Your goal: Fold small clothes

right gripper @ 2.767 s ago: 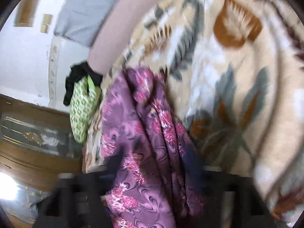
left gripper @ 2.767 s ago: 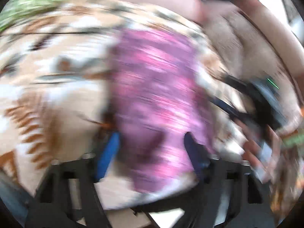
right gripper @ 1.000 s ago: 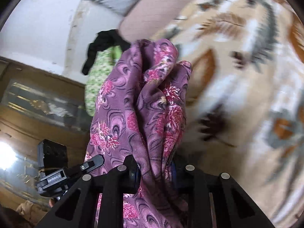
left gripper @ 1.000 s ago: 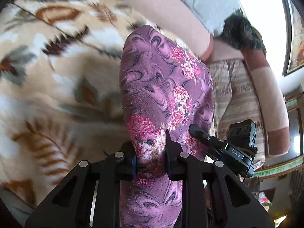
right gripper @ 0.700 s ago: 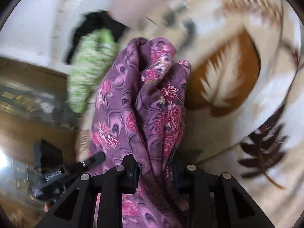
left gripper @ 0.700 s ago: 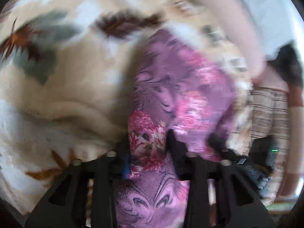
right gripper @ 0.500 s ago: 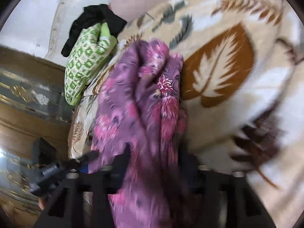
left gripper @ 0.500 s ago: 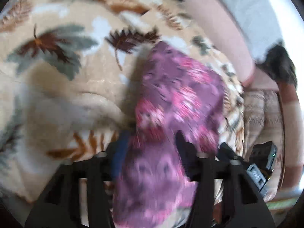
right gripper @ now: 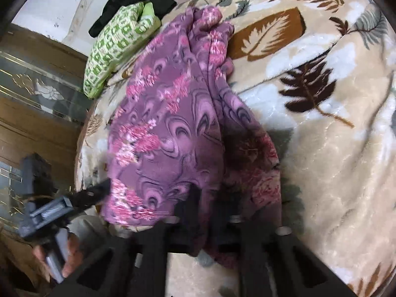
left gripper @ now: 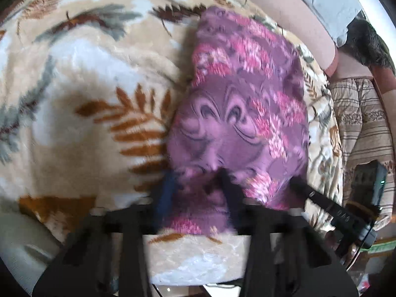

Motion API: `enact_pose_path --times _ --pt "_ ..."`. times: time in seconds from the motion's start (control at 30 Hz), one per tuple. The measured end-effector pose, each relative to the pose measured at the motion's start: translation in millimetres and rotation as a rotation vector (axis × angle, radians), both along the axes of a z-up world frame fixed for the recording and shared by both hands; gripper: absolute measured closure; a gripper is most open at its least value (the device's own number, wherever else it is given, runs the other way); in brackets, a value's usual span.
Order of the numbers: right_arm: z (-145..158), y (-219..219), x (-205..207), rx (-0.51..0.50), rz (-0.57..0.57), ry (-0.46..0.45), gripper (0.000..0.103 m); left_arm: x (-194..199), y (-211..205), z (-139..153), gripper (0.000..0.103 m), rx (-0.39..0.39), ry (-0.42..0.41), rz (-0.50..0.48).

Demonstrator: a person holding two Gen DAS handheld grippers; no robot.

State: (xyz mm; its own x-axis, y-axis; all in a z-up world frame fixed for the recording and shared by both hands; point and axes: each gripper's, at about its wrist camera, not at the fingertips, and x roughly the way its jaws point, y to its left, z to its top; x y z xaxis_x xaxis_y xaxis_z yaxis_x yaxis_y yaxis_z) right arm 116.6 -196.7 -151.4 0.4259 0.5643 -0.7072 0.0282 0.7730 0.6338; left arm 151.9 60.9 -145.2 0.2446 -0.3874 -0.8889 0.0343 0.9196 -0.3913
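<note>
A plush beige blanket with a brown and grey leaf print (left gripper: 81,79) carries the purple floral fleece garment (left gripper: 242,113), lying just ahead of both tongs. The left tongs (left gripper: 198,185) appear spread, its hem between them; the right tongs (right gripper: 212,198), blurred, seem parted around its edge.

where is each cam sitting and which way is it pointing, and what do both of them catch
Left wrist: sits on the left tool, looking forward along its fingers over the purple floral garment lying on the leaf-print blanket; the right tool shows at lower right.
Right wrist: sits on the right tool, looking along the same garment toward a green patterned cloth; the left tool and the person's hand show at lower left.
Shared: garment, blanket, and each other's tool.
</note>
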Motion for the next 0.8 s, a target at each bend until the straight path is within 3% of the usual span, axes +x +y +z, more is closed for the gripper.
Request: enact_pose_path --times 0.1,0.23,0.43,0.8 --pt "6.5 -0.5 -6.5 -0.034 -0.021 0.0 0.099 -6.7 -4.7 7.7 0.087 0.02 -0.035 -0.005" --pt "-10.3 1.9 -7.2 -0.068 -0.025 0.042 0.099 -12.1 -13.6 5.7 0.087 0.087 -0.062 -0.017" --pt "-4.4 6.5 -5.3 -0.128 -0.03 0.014 0.099 -10.8 -9.3 5.4 0.087 0.084 -0.065 -0.006" --pt "-4.9 3.5 -9.8 -0.092 -0.029 -0.002 0.099 -14.6 -17.3 7.8 0.088 0.136 -0.103 -0.014"
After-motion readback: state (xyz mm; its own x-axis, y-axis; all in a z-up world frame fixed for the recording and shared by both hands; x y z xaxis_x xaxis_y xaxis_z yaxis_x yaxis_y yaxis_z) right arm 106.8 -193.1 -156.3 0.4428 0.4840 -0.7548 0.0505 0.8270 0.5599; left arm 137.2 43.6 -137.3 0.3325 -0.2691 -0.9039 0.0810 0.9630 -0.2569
